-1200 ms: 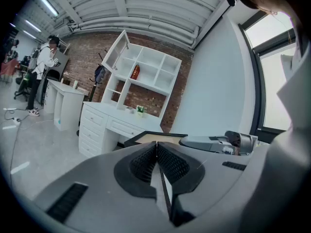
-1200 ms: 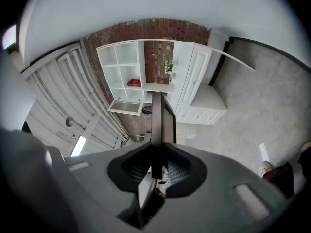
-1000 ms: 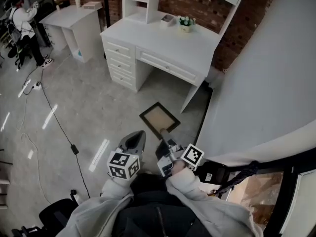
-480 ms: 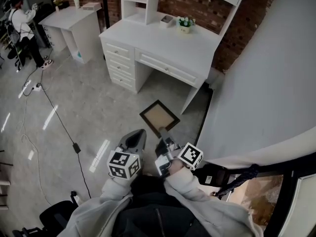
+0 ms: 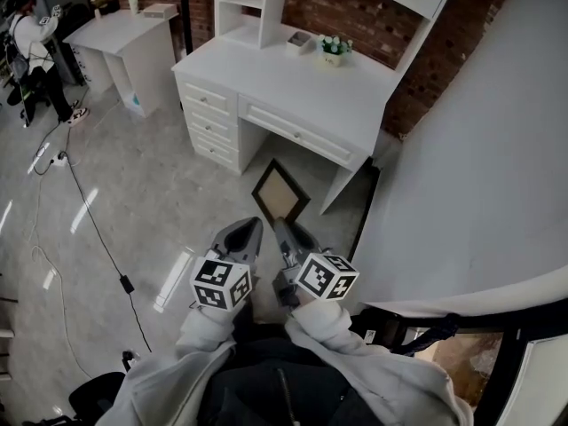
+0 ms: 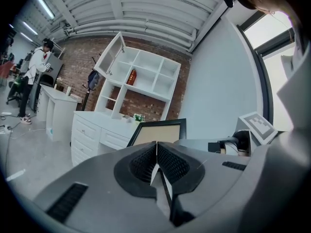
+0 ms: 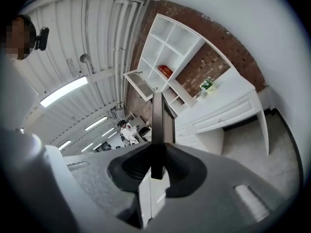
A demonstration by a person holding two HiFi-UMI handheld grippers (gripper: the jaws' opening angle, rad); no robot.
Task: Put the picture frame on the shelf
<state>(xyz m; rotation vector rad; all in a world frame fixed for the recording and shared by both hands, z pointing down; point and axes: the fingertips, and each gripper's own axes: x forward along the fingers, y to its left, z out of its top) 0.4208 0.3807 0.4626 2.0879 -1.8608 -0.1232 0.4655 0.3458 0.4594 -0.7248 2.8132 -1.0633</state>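
Picture frame (image 5: 280, 193) is bound for the shelf (image 5: 253, 3), which stands well ahead of both tools, above the white counter (image 5: 293, 82); it is not yet placed. It juts forward from the right tool (image 5: 288, 238), whose jaws clamp one edge, likely so the rest stays free to set down. The left tool (image 5: 251, 231), just beside it, has its jaws pressed together on nothing, probably spare for steadying.
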